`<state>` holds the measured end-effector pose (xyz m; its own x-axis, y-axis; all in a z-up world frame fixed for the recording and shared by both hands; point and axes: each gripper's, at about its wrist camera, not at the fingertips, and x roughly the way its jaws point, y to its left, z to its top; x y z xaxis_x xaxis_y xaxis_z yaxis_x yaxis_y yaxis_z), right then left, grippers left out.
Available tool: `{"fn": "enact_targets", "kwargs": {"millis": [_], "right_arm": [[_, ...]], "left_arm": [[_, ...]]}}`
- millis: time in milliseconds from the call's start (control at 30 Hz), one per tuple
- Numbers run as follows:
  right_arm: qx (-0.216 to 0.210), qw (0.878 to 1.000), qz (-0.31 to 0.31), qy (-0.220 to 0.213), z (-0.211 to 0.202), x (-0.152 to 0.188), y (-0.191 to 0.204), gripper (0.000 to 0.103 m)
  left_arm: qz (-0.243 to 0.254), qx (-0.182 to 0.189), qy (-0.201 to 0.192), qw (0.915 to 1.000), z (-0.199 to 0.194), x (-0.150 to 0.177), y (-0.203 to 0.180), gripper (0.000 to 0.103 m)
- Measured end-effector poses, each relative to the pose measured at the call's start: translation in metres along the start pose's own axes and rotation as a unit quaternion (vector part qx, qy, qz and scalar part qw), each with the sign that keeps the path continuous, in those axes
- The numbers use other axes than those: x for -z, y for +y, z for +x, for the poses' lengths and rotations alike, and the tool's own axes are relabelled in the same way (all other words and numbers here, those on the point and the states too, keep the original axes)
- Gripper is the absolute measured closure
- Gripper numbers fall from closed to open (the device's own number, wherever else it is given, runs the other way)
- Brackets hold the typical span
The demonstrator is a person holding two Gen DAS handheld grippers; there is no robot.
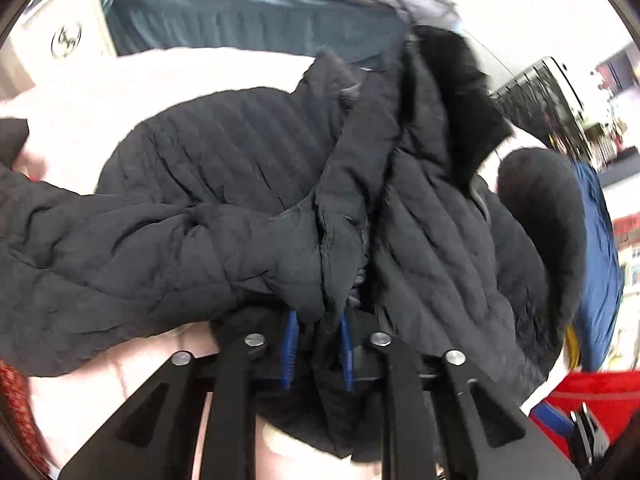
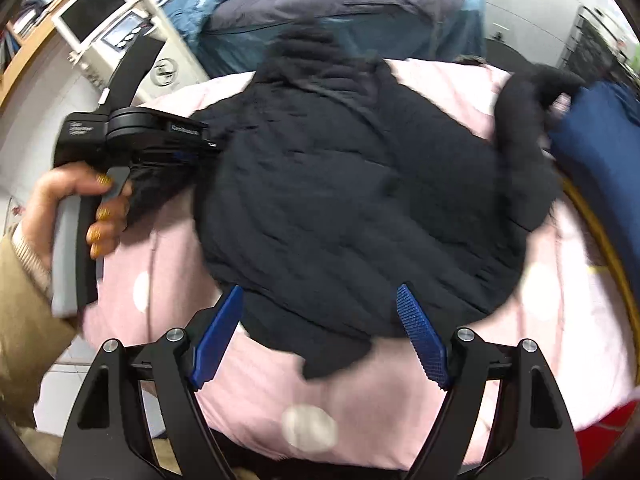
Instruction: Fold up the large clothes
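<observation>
A large black quilted jacket (image 2: 360, 200) lies spread on a pink dotted cover (image 2: 360, 392). In the left wrist view the jacket (image 1: 240, 184) is bunched and fills most of the frame. My left gripper (image 1: 318, 320) is shut on a fold of the jacket, cloth pinched between its blue pads. It also shows in the right wrist view (image 2: 196, 148), at the jacket's left side, held by a hand. My right gripper (image 2: 320, 304) is open and empty, its blue fingers (image 2: 420, 336) spread just above the jacket's near hem. A fur-trimmed hood (image 2: 532, 92) lies at the far right.
A blue and grey bedding pile (image 2: 340, 4) lies behind the pink cover. A white machine with a screen (image 2: 116, 32) stands at the back left. A dark blue garment (image 2: 600, 152) and a yellow rim (image 2: 600, 240) are at the right. Red cloth (image 1: 592, 396) lies at the right.
</observation>
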<state>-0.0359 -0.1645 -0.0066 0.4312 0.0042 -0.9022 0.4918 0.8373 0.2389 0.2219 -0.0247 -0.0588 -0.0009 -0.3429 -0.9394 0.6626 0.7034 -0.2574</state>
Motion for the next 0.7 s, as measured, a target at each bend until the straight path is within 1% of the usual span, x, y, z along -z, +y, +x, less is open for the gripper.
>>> {"fn": "enact_targets", "kwargs": {"millis": [33,100,133,167,200,233,267,300,333,367,433,467,500,533,567,600,633,700], "right_arm": [[-0.009,1.0,-0.02,0.006,0.01,-0.004,0.014,0.024],[0.002,0.998,-0.061,0.021,0.027,-0.006,0.038,0.024],[0.024,0.995,-0.094,0.029,0.04,-0.004,0.052,0.024],[0.05,0.991,-0.123,0.031,0.051,0.0,0.062,0.027],[0.081,0.985,-0.151,0.026,0.061,0.004,0.068,0.053],[0.116,0.978,-0.173,0.028,0.07,0.007,0.069,0.072],[0.131,0.974,-0.183,0.033,0.073,0.009,0.067,0.084],[0.123,0.978,-0.168,0.025,0.066,0.008,0.057,0.089],[0.113,0.984,-0.139,0.011,0.053,0.006,0.042,0.09],[0.114,0.987,-0.113,-0.002,0.039,0.004,0.026,0.092],[0.131,0.989,-0.065,-0.026,0.007,0.004,-0.009,0.094],[0.137,0.989,-0.03,-0.041,-0.014,0.005,-0.032,0.095],[0.144,0.988,0.008,-0.051,-0.034,0.009,-0.059,0.095],[0.151,0.986,0.037,-0.054,-0.046,0.013,-0.08,0.096],[0.16,0.983,0.077,-0.054,-0.061,0.021,-0.11,0.096],[0.165,0.978,0.116,-0.047,-0.071,0.032,-0.139,0.096],[0.165,0.975,0.144,-0.038,-0.075,0.042,-0.159,0.096],[0.156,0.962,0.225,-0.015,-0.078,0.074,-0.206,0.096]], "left_arm": [[0.01,-0.006,-0.005,0.9999,-0.009,0.005,-0.001,0.09],[0.019,-0.003,-0.013,0.9997,-0.018,0.012,-0.002,0.092],[0.018,0.001,-0.013,0.9997,-0.019,0.014,-0.002,0.093],[0.016,0.003,-0.012,0.9998,-0.018,0.015,0.001,0.093],[0.011,0.003,-0.011,0.9999,-0.018,0.016,0.005,0.094],[0.009,0.001,-0.011,0.9999,-0.021,0.018,0.008,0.094],[0.007,0.0,-0.011,0.9999,-0.022,0.019,0.009,0.094],[0.005,0.001,-0.011,0.9999,-0.024,0.021,0.011,0.094],[0.005,0.006,-0.014,0.9999,-0.029,0.024,0.014,0.094],[0.006,0.006,-0.016,0.9998,-0.031,0.025,0.016,0.095],[0.014,0.001,-0.024,0.9996,-0.044,0.034,0.025,0.098],[0.015,0.001,-0.027,0.9995,-0.049,0.039,0.03,0.098],[0.011,0.002,-0.025,0.9996,-0.057,0.049,0.04,0.098],[0.007,0.003,-0.022,0.9997,-0.06,0.055,0.046,0.098],[0.0,0.001,-0.018,0.9998,-0.063,0.063,0.053,0.098],[-0.008,-0.002,-0.015,0.9998,-0.068,0.072,0.062,0.098],[-0.016,-0.002,-0.013,0.9998,-0.073,0.084,0.072,0.098],[-0.035,0.015,0.005,0.9993,-0.077,0.108,0.09,0.098]]}}
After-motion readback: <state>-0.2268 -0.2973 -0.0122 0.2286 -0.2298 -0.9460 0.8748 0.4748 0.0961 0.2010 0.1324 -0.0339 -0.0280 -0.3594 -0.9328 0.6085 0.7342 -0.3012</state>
